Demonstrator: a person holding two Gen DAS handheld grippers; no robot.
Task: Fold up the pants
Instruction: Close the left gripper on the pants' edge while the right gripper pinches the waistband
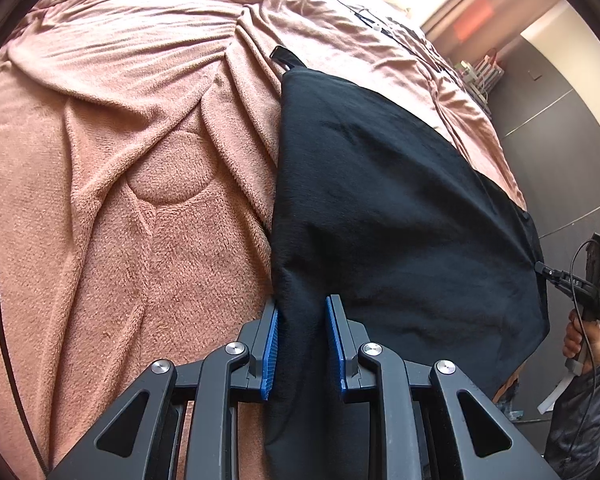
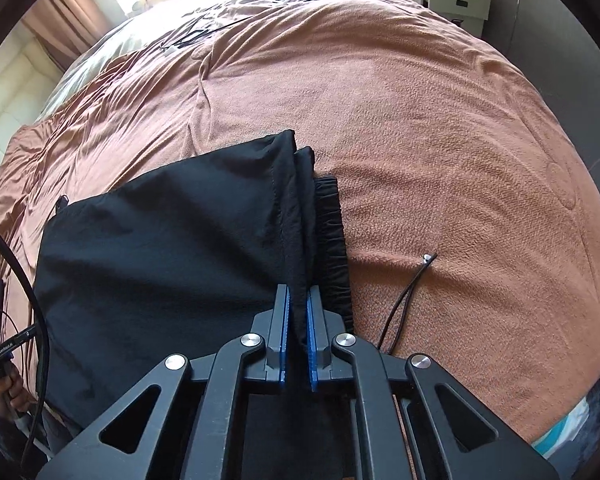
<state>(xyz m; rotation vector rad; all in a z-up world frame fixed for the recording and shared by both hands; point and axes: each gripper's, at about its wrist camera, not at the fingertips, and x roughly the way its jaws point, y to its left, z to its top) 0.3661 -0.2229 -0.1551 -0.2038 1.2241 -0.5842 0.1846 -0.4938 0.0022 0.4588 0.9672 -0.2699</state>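
Blue pads of our left gripper (image 1: 302, 312) sit closest on the left wrist view, clamped on a bunched fold of the black pants (image 1: 380, 200). From there the pants spread up and to the right over the pink-brown blanket (image 1: 120, 160), which covers the bed. At the far right edge we see our right hand (image 1: 582, 340) holding the right gripper (image 1: 538, 267), its tip pinching the pants' other corner

Over on the right wrist view, the right gripper's pads (image 2: 312, 320) are pressed together on a thin layered edge of the pants, beside the gathered waistband (image 2: 332, 232). A thin black cord (image 2: 408, 292) lies on the blanket just right of it
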